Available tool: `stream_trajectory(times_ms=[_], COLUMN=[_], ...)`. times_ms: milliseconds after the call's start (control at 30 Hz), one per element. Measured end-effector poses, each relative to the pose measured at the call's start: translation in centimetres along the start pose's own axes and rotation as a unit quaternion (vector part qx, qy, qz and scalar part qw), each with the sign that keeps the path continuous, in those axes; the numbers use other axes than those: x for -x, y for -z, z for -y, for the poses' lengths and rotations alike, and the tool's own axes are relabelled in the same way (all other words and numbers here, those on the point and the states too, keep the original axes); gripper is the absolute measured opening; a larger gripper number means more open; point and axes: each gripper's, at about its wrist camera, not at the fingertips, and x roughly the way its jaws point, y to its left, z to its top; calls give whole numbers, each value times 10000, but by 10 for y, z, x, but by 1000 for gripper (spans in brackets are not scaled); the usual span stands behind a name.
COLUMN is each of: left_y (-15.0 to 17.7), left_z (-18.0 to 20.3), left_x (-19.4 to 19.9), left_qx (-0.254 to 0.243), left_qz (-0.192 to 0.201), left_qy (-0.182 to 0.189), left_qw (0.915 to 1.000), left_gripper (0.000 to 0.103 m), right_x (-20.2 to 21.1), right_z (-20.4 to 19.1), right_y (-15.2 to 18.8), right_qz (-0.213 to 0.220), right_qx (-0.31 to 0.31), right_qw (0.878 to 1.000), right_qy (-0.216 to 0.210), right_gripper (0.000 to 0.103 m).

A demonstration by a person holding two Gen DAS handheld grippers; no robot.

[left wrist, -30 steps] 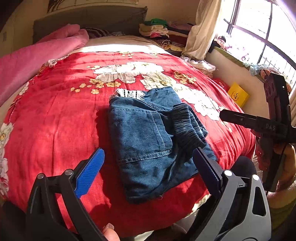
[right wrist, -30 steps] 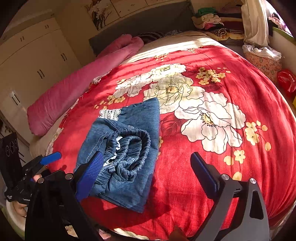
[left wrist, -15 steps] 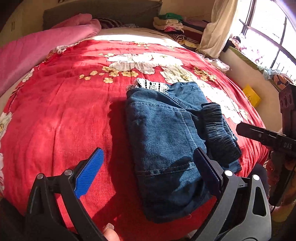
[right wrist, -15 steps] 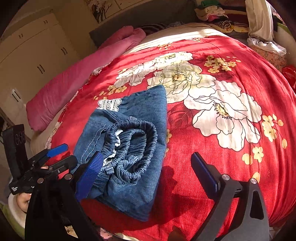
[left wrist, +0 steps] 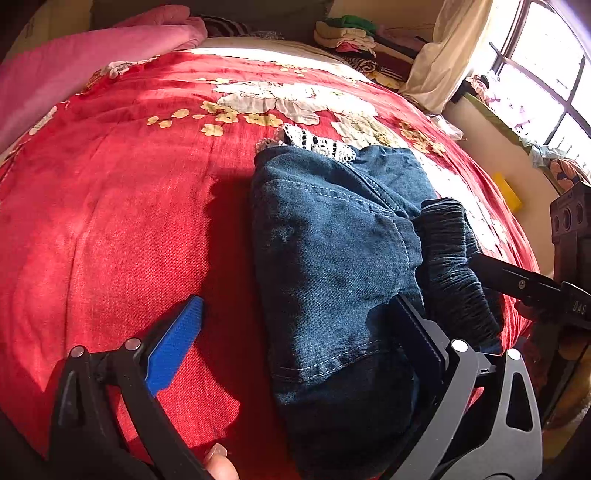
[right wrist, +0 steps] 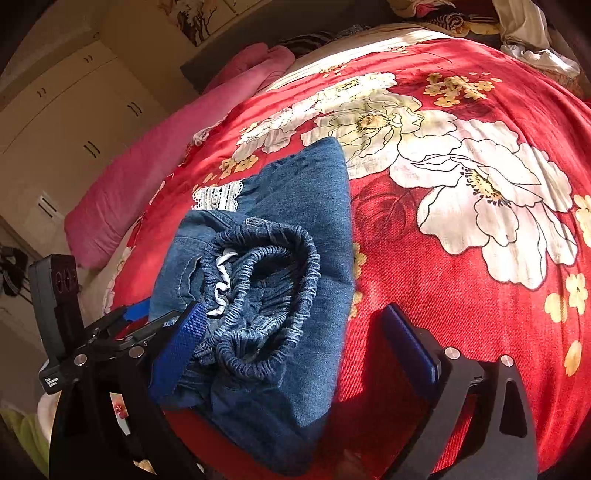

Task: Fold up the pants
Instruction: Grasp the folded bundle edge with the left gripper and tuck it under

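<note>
Blue denim pants (left wrist: 332, 258) lie folded into a compact stack on the red flowered bedspread (left wrist: 110, 221), elastic waistband (right wrist: 273, 295) on top and a lace trim (left wrist: 321, 144) showing at the far end. My left gripper (left wrist: 295, 332) is open and low over the stack's near left edge, its right finger over the denim. My right gripper (right wrist: 299, 332) is open over the waistband end, its left finger against the fabric. Each gripper shows in the other's view: the right one (left wrist: 532, 288), the left one (right wrist: 110, 328).
A pink rolled quilt (left wrist: 74, 66) lies along the bed's left side. Piled clothes (left wrist: 347, 33) and a curtain (left wrist: 443, 55) stand at the head end by the window. A yellow box (left wrist: 508, 192) sits beside the bed. Cupboards (right wrist: 66, 122) line the wall.
Both grippers have moved forward and down toward the folded pants, which now fill more of each view. Both stay open.
</note>
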Motion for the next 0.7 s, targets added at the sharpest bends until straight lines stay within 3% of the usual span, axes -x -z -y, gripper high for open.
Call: stream_trajectory(times_ms=[133, 200, 300, 333, 400, 467, 567, 700], left_y=[-1, -1, 0, 0, 0, -1, -4, -10], left_z=[3, 5, 10, 13, 17, 19, 25, 28], left_x=[-4, -6, -6, -5, -3, 0, 9, 25], left_qx=[-2, -25, -98, -129, -195, -218, -297, -292], left_qz=[-21, -37, -45, -60, -49, -38, 63, 232], left_qy=[67, 95, 227, 298, 305, 392, 373, 476], left_qw=[10000, 9999, 9997, 9995, 9993, 9990, 9988, 9982], left_gripper=[93, 90, 70, 59, 49, 29, 20, 18], right_x=[-10, -13, -11, -9, -5, -1, 5, 19], right_z=[-3, -6, -6, -5, -5, -5, -13, -39], right_y=[0, 1, 3, 3, 4, 7, 9, 6], right_qz=[-25, -40, 6, 30, 96, 186, 324, 555], right_qx=[-35, 10, -48, -82, -95, -42, 96, 526], right_qw=[9995, 9989, 9985, 9984, 9994, 9996, 9994, 9969], right_qy=[-303, -456, -554, -558, -324, -191, -47, 181], right_gripper=[94, 80, 65, 60, 34, 30, 27, 26])
